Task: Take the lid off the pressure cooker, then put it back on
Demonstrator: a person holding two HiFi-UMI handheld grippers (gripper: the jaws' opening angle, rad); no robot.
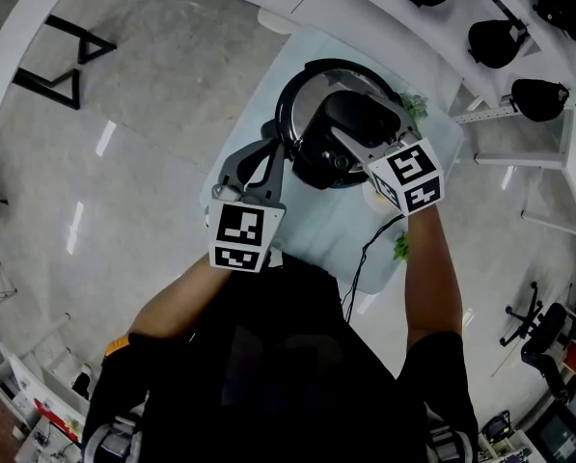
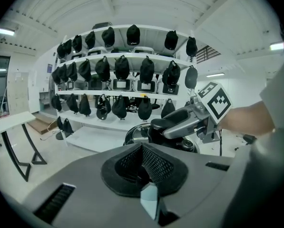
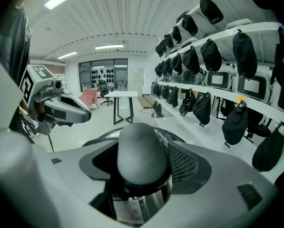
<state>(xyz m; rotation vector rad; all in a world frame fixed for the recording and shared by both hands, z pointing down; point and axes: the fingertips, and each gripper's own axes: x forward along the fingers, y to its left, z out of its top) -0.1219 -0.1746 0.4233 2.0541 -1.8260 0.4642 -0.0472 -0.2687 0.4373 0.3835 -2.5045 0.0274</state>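
- Your right gripper is closed round the handle on top of the lid, probably so you can twist it and lift it off.
- Your left gripper hangs just beside the cooker, on its near-left side. Its jaws are together and hold nothing, likely ready to steady the pot.
- The lid sits flat on the cooker. Its handle lies level, long axis roughly along your right gripper's reach.

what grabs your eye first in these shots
The black pressure cooker stands on a small pale table at the middle of the head view. The right tool is clasped round its lid handle. Behind it, white shelves carry rows of black cap-like things.
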